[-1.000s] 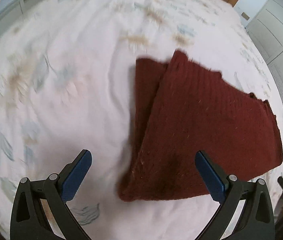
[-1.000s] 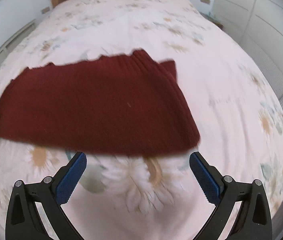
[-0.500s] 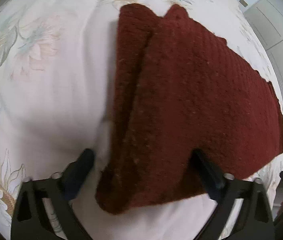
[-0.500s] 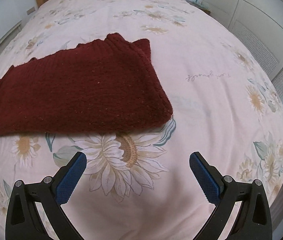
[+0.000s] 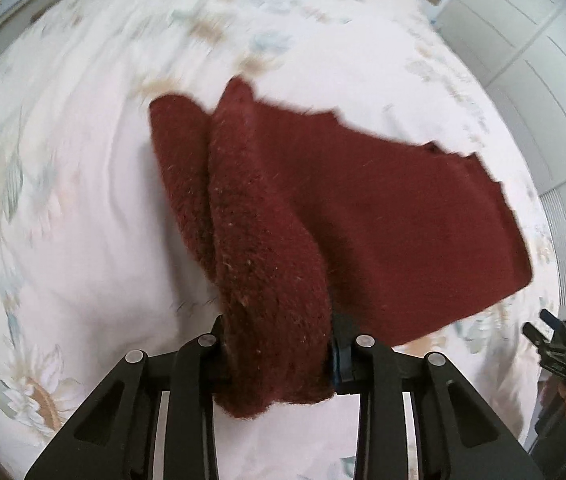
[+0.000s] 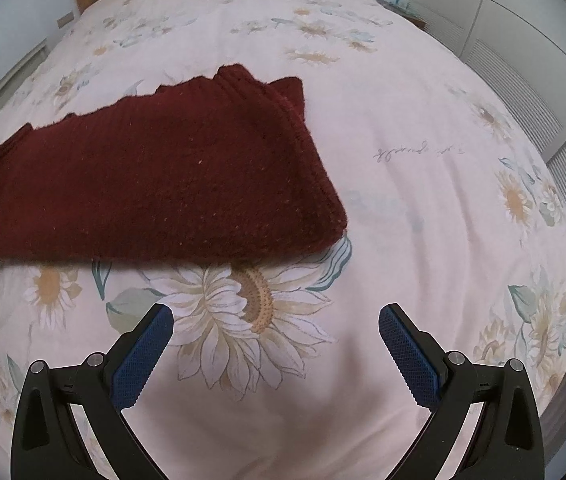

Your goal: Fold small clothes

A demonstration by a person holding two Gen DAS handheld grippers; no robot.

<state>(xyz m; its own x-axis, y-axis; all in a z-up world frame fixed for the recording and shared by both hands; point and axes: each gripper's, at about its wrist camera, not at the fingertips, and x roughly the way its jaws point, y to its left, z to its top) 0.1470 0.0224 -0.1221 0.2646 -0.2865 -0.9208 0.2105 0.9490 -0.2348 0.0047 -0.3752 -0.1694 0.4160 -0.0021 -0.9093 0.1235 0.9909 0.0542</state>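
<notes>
Maroon knit [image 6: 155,176]: left tool [image 5: 279,356] clamps its bunched corner, right tool [image 6: 275,354] gapes wide over bedspread [image 6: 423,200].

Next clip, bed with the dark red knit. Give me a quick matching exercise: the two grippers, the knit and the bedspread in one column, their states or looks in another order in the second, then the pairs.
Column one:
1. left gripper
2. right gripper
3. dark red knit
4. bedspread

Column two:
A. pale, with a sunflower print
B. fingers wide apart, nothing between them
C. folded over, lying on the bed, one end bunched and pinched
D. fingers closed on cloth

Pairs: 1-D, 2-B, 3-C, 4-A
</notes>
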